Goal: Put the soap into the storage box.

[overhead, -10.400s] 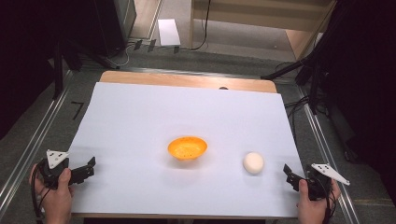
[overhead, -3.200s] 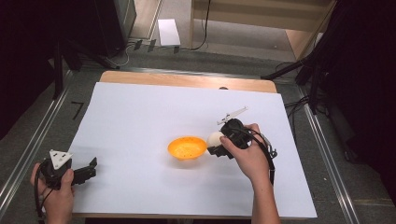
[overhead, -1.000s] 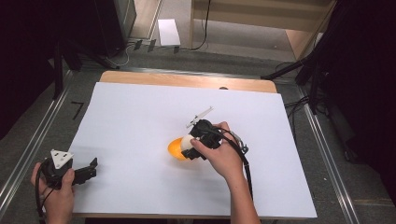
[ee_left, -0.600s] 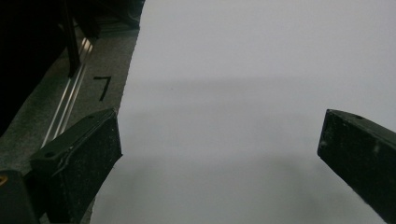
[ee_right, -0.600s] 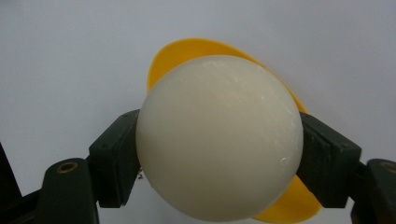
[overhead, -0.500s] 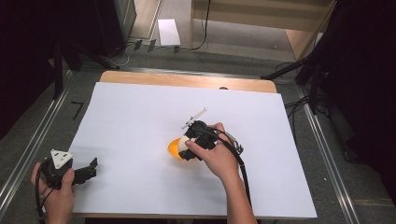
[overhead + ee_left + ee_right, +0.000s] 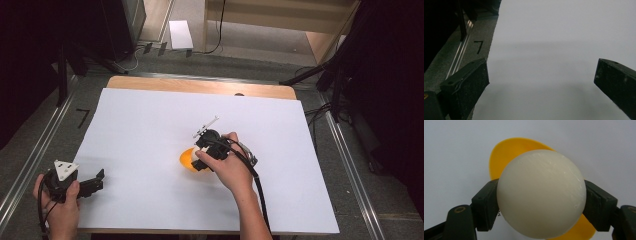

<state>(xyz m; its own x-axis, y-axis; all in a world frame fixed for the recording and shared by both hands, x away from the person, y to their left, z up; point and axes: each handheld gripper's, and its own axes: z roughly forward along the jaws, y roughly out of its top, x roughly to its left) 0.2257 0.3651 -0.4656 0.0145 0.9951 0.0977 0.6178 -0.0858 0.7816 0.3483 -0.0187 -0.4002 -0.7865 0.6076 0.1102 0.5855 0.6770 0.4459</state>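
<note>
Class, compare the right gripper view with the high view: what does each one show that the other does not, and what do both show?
Right gripper view: the white ball clamped between the right gripper's black jaws, its surface up close. High view: the whole white table, the person's hands, the left gripper with open jaws near the left edge, the grey floor beyond. Both: the orange bowl directly under the right gripper, and the white tabletop around it.

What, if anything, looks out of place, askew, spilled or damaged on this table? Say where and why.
Nothing stands out. The right gripper holds the smooth cream-white ball whole, over the upright shallow orange plastic bowl. The left gripper rests open above the flat white sheet. Nothing is spilled.
</note>
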